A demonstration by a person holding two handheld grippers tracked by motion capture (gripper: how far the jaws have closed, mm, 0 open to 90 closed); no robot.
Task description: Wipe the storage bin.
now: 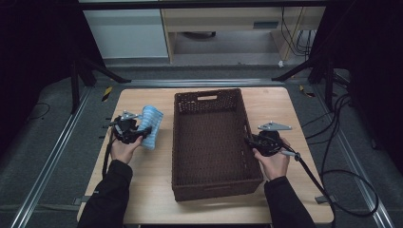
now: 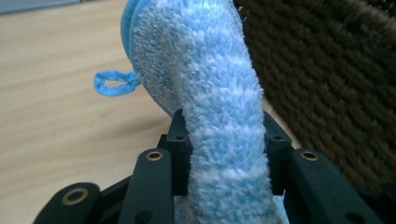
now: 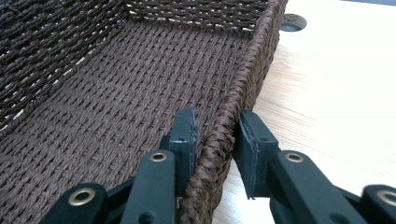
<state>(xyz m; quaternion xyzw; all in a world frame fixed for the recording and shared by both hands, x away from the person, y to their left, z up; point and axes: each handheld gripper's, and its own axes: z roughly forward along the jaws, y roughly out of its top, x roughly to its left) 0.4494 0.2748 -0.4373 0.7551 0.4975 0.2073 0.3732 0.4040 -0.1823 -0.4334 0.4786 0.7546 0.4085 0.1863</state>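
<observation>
On the left of the wooden table (image 1: 142, 185), the left gripper (image 1: 142, 131) holds a fluffy light-blue towel (image 2: 205, 79), its jaws pressed against both sides of the thick folded pile. The towel rises above the table just beside the left wall of the brown wicker basket (image 1: 209, 183), with a small blue hanging loop (image 2: 112, 85) at its edge. At the basket's right wall, the right gripper (image 3: 215, 140) straddles the woven rim, one jaw inside and one outside, nearly closed on it; whether both pads press the rim cannot be told.
</observation>
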